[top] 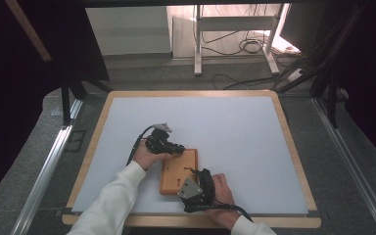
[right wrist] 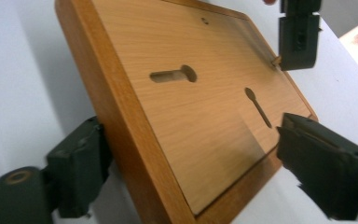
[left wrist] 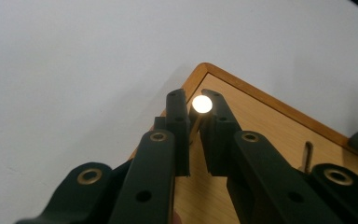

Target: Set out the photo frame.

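A flat wooden board with a raised rim lies on the white table top. Its face has two keyhole slots. My left gripper is shut on a small brass pin with a shiny round head, held over the board's far corner. In the right gripper view that gripper hangs at the top right, the pin's tip at the board's edge. My right gripper spans the board's near end, one jaw against each side edge. In the high view it sits at the board's near right corner.
A small metal tab lies on the board near my left jaws. The table has a wooden rim. Beyond its far edge are a white stand's legs and loose cables on the floor. Metal rails run along both sides.
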Tool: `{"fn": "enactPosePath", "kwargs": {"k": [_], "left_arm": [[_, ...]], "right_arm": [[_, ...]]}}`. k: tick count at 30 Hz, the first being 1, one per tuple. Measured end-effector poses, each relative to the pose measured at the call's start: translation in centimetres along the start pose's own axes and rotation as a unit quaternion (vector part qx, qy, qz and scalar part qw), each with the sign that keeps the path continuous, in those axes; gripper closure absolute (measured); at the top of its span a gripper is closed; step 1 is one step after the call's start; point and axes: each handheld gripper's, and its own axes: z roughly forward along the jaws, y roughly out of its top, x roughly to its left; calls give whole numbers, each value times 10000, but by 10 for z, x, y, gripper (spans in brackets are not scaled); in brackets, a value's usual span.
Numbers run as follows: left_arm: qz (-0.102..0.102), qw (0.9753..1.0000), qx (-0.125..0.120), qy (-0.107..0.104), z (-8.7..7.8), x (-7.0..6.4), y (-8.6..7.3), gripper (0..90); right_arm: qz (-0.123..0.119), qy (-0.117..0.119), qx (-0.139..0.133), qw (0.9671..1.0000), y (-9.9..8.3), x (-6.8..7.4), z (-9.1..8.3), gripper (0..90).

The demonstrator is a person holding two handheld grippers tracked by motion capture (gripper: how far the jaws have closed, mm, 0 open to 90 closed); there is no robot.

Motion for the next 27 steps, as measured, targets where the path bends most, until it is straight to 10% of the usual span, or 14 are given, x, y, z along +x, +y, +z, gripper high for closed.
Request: {"fn": "enactPosePath", "kwargs": {"k": [27], "left_arm": [[-31,9990,-205,396,-4,0,-2,729]], "right_arm": [[-439,-285,-442,9977,17,-16,-22,460]]}}
